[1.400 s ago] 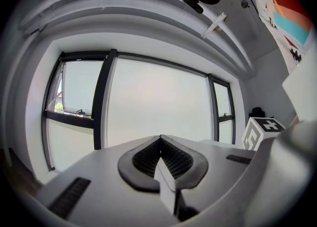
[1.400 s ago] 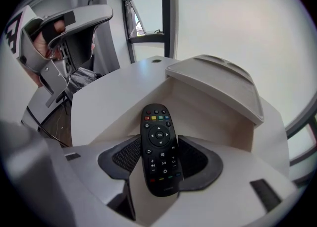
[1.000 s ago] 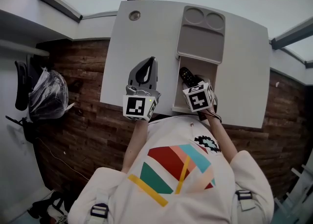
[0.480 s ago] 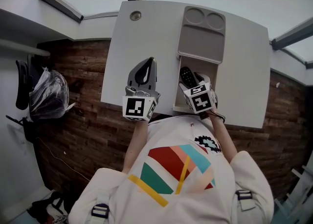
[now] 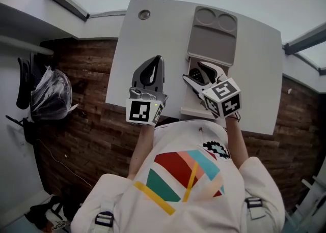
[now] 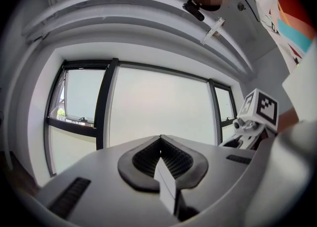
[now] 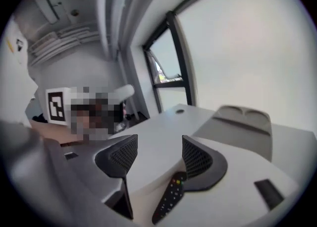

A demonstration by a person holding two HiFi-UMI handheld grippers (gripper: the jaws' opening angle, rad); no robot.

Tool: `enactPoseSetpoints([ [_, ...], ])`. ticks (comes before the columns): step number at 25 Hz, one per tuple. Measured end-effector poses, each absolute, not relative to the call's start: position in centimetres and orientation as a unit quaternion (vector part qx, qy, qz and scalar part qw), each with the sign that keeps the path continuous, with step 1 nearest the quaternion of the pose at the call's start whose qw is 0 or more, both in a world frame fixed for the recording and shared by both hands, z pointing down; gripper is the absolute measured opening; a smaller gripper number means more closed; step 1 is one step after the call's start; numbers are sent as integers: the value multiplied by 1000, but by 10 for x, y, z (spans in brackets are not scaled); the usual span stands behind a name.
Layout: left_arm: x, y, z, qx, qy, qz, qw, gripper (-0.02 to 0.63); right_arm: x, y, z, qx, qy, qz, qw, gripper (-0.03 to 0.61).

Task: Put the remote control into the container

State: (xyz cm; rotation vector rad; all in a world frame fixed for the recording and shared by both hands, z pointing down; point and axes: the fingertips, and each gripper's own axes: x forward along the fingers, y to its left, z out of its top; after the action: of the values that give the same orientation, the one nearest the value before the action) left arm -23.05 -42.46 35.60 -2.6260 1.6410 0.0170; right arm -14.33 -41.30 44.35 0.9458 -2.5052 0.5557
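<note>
The black remote control (image 5: 194, 72) lies inside the open compartment of the grey container (image 5: 211, 44) on the white table (image 5: 153, 28). My right gripper (image 5: 200, 77) hangs above it, open, its pads apart from the remote. In the right gripper view the remote (image 7: 171, 198) shows low between the spread jaws of the right gripper (image 7: 159, 139), with the container's lid (image 7: 242, 119) beyond. My left gripper (image 5: 157, 60) is shut and empty over the table left of the container. In its own view the left gripper (image 6: 160, 137) points up at the windows.
The container's far end has two round cup recesses (image 5: 216, 19). A round cable hole (image 5: 144, 15) sits at the table's far left corner. A dark bag (image 5: 48, 94) lies on the wooden floor to the left. Bare tabletop lies left and right of the container.
The right gripper opened, let go of the remote and drew up and to the right. The remote stayed in the compartment. The left gripper barely moved.
</note>
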Motion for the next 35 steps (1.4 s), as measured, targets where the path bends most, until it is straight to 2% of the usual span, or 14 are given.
enactPoseSetpoints([
  [1,-231,-425,353,-847,531,5,25,6,-145,-413,425,334,-907,180,182,279],
  [2,-232,-424,350,-846,533,5,27,6,-145,-415,406,342,-911,167,159,226],
  [4,-236,-424,342,-841,540,11,29,6,-139,-422,372,371,-908,159,108,95],
  [5,-238,-425,339,-838,545,14,29,6,-135,-427,359,386,-904,163,81,0],
  [10,-247,-424,322,-825,563,28,30,6,-110,-434,302,439,-884,157,-24,0],
  [17,-269,-417,266,-804,587,64,63,6,-98,-403,220,414,-904,54,-97,0],
  [22,-269,-407,220,-798,586,88,107,6,-88,-402,227,461,-886,14,-52,0],
  [25,-263,-401,208,-801,578,91,124,6,-87,-402,238,469,-882,30,-32,0],
  [30,-255,-399,214,-806,573,79,125,6,-84,-401,244,469,-881,58,-42,0],
  [35,-257,-398,217,-803,578,76,122,6,-84,-404,253,475,-877,70,-14,0],
])
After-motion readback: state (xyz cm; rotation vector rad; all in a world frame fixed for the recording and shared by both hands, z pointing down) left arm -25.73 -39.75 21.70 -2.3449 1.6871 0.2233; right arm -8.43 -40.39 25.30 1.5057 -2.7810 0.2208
